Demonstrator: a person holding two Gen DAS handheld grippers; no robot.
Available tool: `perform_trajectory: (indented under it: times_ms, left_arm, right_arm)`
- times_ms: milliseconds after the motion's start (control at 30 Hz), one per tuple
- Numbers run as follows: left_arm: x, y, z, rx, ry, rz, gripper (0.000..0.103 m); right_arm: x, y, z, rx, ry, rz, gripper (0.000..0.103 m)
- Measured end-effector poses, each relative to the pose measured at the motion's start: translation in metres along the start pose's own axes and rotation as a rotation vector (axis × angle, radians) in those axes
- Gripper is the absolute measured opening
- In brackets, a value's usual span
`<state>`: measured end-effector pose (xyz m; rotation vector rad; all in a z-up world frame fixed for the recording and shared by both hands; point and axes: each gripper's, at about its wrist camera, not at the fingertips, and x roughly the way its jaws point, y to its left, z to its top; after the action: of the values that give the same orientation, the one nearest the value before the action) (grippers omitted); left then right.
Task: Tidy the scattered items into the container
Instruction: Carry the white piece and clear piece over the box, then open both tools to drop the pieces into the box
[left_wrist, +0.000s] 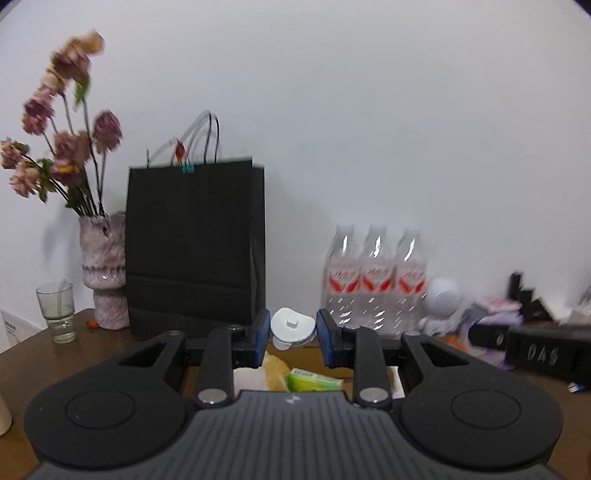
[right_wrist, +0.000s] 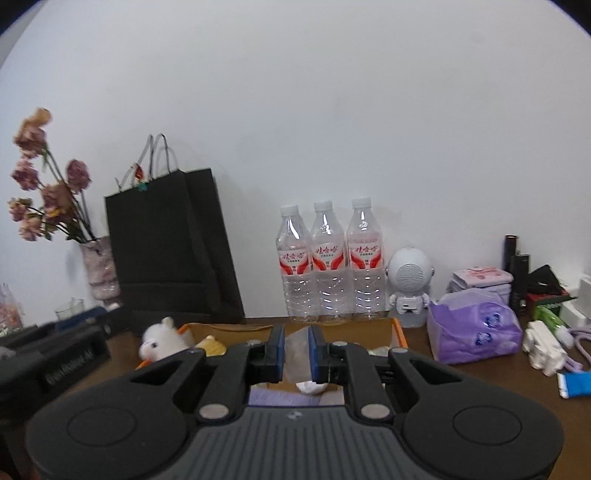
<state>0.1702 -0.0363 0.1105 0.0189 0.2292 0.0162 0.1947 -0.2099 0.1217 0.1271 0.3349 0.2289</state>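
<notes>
My left gripper (left_wrist: 291, 326) is shut on a white round plastic piece (left_wrist: 293, 325), held in the air between its blue pads. Beneath it lies the cardboard box (left_wrist: 306, 356), with a yellow plush (left_wrist: 275, 369) and a green packet (left_wrist: 310, 380) inside. My right gripper (right_wrist: 297, 341) is shut on a thin translucent packet (right_wrist: 297, 354) with a white lump at its lower end, above the same orange-rimmed box (right_wrist: 400, 334). A white alpaca plush (right_wrist: 162, 341) rests at the box's left end. Much of the box's inside is hidden by the grippers.
A black paper bag (left_wrist: 195, 251), a vase of dried flowers (left_wrist: 105, 266), a glass (left_wrist: 57, 314) and three water bottles (right_wrist: 328, 266) line the wall. To the right are a small astronaut speaker (right_wrist: 408, 288), a purple tissue pack (right_wrist: 474, 332), a blue tube (right_wrist: 576, 384) and other clutter.
</notes>
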Motion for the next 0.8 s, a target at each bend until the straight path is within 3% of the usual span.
perform_trajectory:
  times_ms: [133, 267, 433, 567, 667, 800]
  left_arm:
    - [0.044, -0.001, -0.002, 0.010, 0.155, -0.027, 0.029]
    - [0.082, -0.006, 0.004, 0.041, 0.330, -0.058, 0.029]
    - [0.134, 0.001, 0.004, -0.003, 0.606, -0.137, 0.028]
    - [0.165, 0.000, -0.001, 0.013, 0.737, -0.130, 0.028]
    - [0.182, -0.004, -0.009, 0.039, 0.838, -0.172, 0.028]
    - [0.194, -0.007, -0.016, 0.073, 0.899, -0.153, 0.029]
  right_arm:
    - [0.039, -0.002, 0.006, 0.002, 0.068, 0.000, 0.012]
    - [0.091, -0.004, 0.015, 0.027, 0.263, 0.018, 0.013]
    - [0.160, -0.017, 0.025, 0.125, 0.520, 0.018, 0.013]
    - [0.198, -0.018, 0.023, 0.181, 0.647, 0.005, 0.013]
    - [0.219, -0.010, 0.015, 0.180, 0.734, 0.000, 0.015]
    - [0.240, 0.002, 0.007, 0.153, 0.794, -0.028, 0.016]
